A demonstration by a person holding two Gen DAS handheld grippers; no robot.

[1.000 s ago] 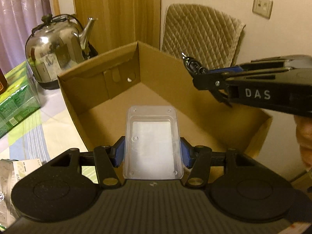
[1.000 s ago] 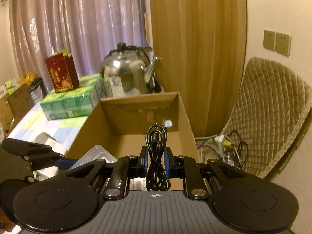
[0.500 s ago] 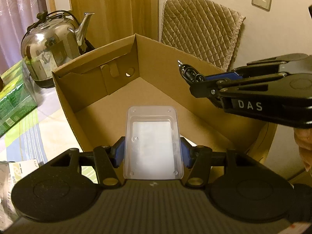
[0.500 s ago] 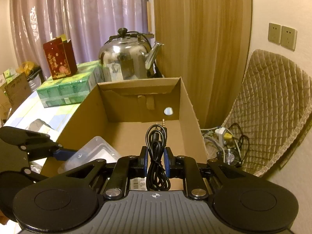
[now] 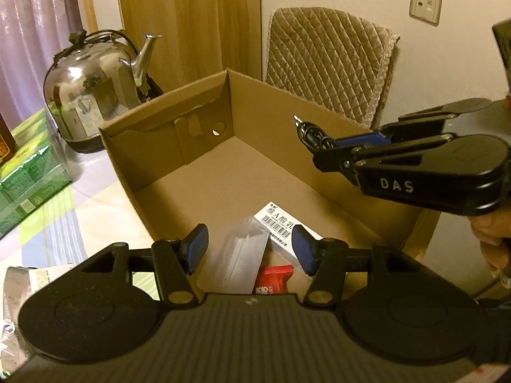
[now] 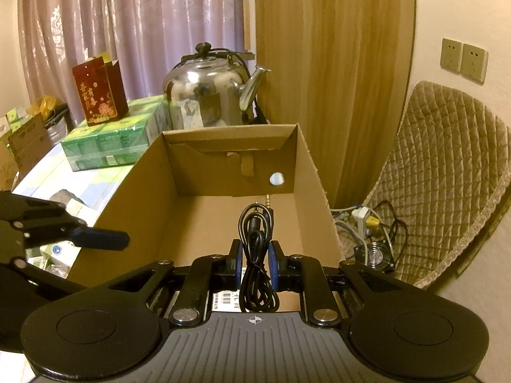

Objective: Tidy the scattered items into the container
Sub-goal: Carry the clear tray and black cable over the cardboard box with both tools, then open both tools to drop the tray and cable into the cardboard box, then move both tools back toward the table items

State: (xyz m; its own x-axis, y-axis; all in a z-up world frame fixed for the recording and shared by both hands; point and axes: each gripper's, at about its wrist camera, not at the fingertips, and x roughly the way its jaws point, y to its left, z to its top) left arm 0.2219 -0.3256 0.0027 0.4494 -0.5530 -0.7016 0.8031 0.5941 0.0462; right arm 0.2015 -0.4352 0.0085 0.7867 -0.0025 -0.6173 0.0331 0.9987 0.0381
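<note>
An open cardboard box (image 5: 179, 127) (image 6: 230, 137) stands on the table. My left gripper (image 5: 249, 249) hangs open over its near end. Below it a clear plastic case (image 5: 239, 255) drops, blurred and tilted, toward a white labelled packet (image 5: 281, 223) and a red item (image 5: 274, 279) on the box floor. My right gripper (image 6: 255, 255) is shut on a coiled black audio cable (image 6: 255, 233) above the box. In the left wrist view the same gripper (image 5: 314, 138) enters from the right with the cable (image 5: 308, 132) at its tips.
A steel kettle (image 5: 95, 92) (image 6: 210, 95) stands behind the box. Green packs (image 6: 111, 140) with a red gift bag (image 6: 99, 92) on top lie to the left. Packets (image 5: 19, 287) lie on the tablecloth at the near left. A quilted chair back (image 5: 329, 60) stands right.
My left gripper has opened and let go of the clear plastic case, which now falls into the box. The right gripper keeps hold of the cable over the box.
</note>
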